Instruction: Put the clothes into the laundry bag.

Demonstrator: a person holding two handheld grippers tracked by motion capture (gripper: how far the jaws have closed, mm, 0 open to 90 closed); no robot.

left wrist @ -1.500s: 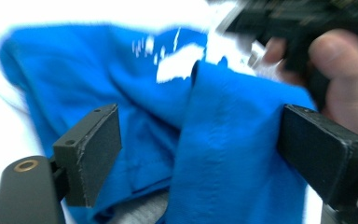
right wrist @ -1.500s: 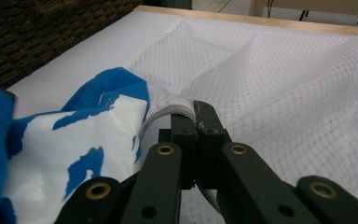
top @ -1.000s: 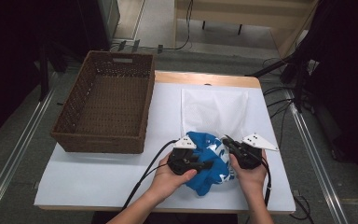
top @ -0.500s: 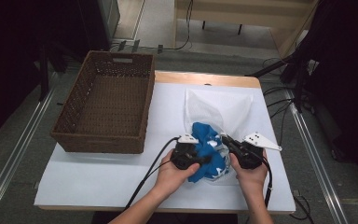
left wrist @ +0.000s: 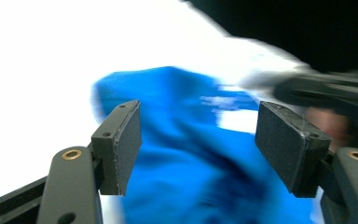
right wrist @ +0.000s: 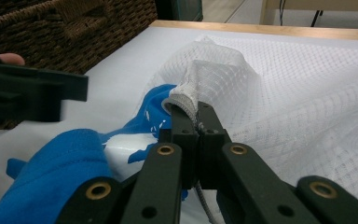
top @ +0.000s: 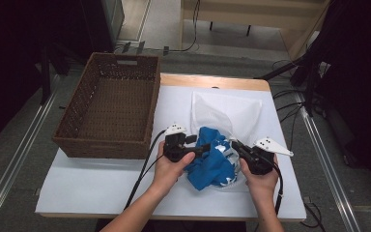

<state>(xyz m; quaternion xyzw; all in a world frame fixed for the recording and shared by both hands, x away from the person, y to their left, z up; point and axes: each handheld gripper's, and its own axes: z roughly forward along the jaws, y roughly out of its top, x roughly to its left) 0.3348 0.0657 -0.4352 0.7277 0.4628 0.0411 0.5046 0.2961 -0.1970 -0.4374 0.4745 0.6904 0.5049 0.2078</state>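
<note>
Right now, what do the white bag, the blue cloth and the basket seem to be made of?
Bag: thin white mesh, probably synthetic; its open grid lets the table show through.
Cloth: soft, matte blue fabric, perhaps fleece or knit; it bunches in rounded folds and bears a white print.
Basket: dark brown woven wicker or rattan; the strands show on its walls.
</note>
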